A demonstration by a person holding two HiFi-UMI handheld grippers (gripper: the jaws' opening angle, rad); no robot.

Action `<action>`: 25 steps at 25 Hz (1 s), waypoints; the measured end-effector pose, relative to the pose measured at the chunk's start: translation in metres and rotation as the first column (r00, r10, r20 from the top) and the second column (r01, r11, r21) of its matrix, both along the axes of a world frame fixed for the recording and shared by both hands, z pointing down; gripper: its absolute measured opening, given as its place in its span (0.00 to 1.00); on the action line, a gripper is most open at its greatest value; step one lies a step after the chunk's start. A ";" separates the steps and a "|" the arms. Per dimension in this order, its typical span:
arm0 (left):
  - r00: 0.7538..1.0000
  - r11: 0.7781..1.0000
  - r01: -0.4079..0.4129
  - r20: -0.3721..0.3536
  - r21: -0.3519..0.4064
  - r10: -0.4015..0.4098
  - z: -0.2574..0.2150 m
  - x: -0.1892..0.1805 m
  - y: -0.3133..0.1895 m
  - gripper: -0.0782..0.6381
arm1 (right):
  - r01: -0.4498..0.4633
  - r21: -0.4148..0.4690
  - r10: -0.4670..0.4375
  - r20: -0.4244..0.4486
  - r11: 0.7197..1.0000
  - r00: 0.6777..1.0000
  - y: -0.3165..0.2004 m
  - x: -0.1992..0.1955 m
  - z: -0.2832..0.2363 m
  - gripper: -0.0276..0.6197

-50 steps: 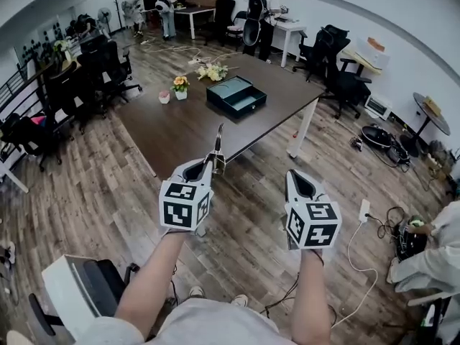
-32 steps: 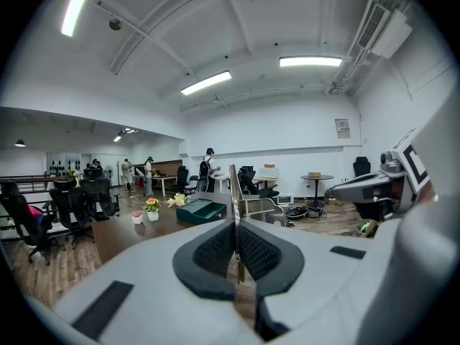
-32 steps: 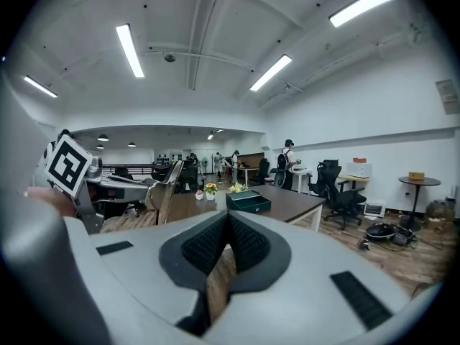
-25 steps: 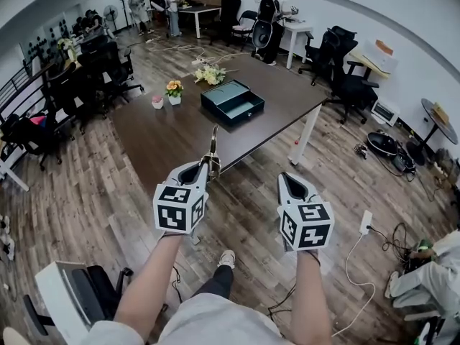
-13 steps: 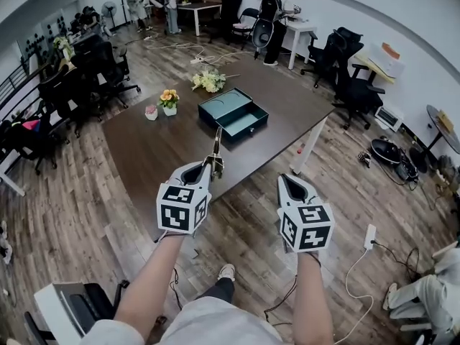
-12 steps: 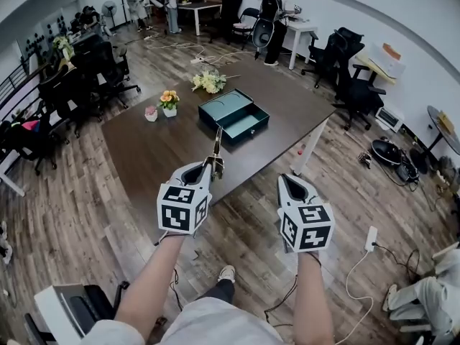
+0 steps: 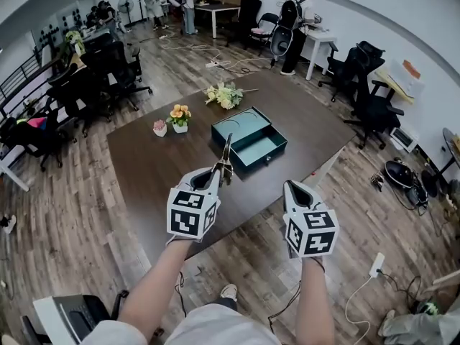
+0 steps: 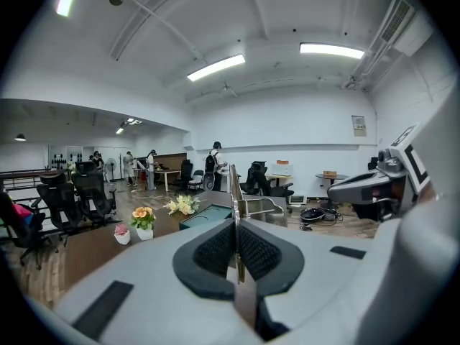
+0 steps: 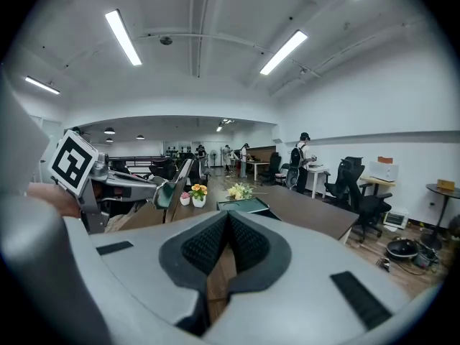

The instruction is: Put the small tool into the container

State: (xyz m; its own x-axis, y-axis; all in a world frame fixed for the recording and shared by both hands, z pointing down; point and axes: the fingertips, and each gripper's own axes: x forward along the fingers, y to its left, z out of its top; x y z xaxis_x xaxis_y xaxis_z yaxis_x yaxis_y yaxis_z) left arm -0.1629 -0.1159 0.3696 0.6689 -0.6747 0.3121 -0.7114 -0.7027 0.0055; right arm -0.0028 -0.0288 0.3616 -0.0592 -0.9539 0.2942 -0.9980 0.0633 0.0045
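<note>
On the tabletop [image 7: 154,182], toward its far right, the container [image 7: 248,139]; behind that, near the far edge, a bunch of flowers [image 7: 225,94]. Left of the container, a potted flower [image 7: 180,115], with a small pot [image 7: 159,126] just beside it on the left. Above the near part of the tabletop, the left gripper [image 7: 213,172], with the small tool [image 7: 226,149] upright between its fingers [image 8: 215,249], just before the container. Right of that, at the tabletop's near-right edge, the right gripper [image 7: 293,187]. Office chairs [image 7: 118,70] left and right of the tabletop; far behind, desks [image 7: 223,9] with people [image 7: 293,20] beside them.
</note>
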 end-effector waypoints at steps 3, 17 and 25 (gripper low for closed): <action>1.000 1.000 0.009 0.003 -0.006 -0.009 0.004 0.002 -0.018 0.11 | 0.008 -0.007 -0.008 0.000 1.000 1.000 -0.019 0.003 0.003 0.05; 1.000 0.999 0.025 -0.008 -0.041 -0.025 0.025 0.017 -0.087 0.11 | 0.019 -0.031 -0.019 -0.004 0.999 1.000 -0.091 0.020 0.018 0.05; 0.999 0.998 0.034 -0.014 -0.051 -0.035 0.032 0.022 -0.104 0.11 | 0.026 -0.040 -0.026 -0.015 0.999 1.000 -0.110 0.025 0.022 0.05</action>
